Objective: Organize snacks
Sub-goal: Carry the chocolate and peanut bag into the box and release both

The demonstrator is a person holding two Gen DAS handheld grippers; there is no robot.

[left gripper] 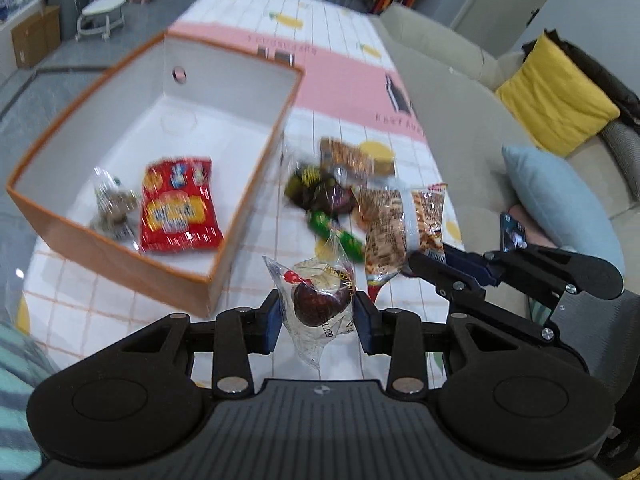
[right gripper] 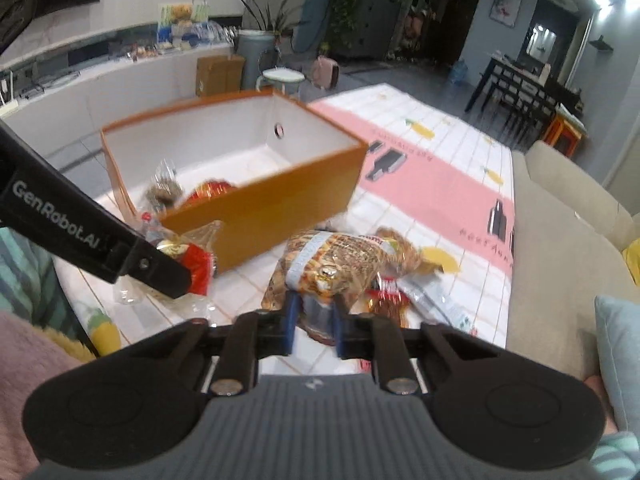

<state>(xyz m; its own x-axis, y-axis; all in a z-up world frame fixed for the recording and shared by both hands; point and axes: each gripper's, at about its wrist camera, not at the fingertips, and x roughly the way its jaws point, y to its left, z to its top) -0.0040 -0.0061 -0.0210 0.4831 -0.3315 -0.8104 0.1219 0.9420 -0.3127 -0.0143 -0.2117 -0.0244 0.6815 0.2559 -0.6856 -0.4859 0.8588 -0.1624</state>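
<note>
Left gripper point(left gripper: 316, 316): blue pads clamped on a clear plastic packet holding a dark red-brown round sweet point(left gripper: 318, 302); printed digits "229" legible at the packet's lower edge. The packet hangs above the table, just off the near corner of the orange cardboard box with white lining point(left gripper: 248, 204).

Right gripper point(right gripper: 314, 318): jaws nearly together, pinching the end of a crinkly brown patterned snack bag with a pale band point(right gripper: 328, 264); its print is too blurred to read. The bag sits to the right of the box.

Black arm of the left gripper, seen in the right wrist view, lettered "GenRobot.AI" point(right gripper: 56, 216).

Loose snack pile point(left gripper: 360, 200), right of the box: green, dark and tan wrappers, labels unreadable.

Inside the box: a red glossy biscuit packet point(left gripper: 178, 204) and a small clear packet of brownish pieces point(left gripper: 112, 204), both at the near end; the far end of the floor is bare. One round finger hole point(left gripper: 179, 74) pierces the far wall.

Tablecloth with white grid, pink band and yellow fruit prints point(left gripper: 348, 84): open surface beyond the box; the lettering on the pink band is illegible.

Beige sofa point(left gripper: 452, 92) borders the table edge right of the box.
</note>
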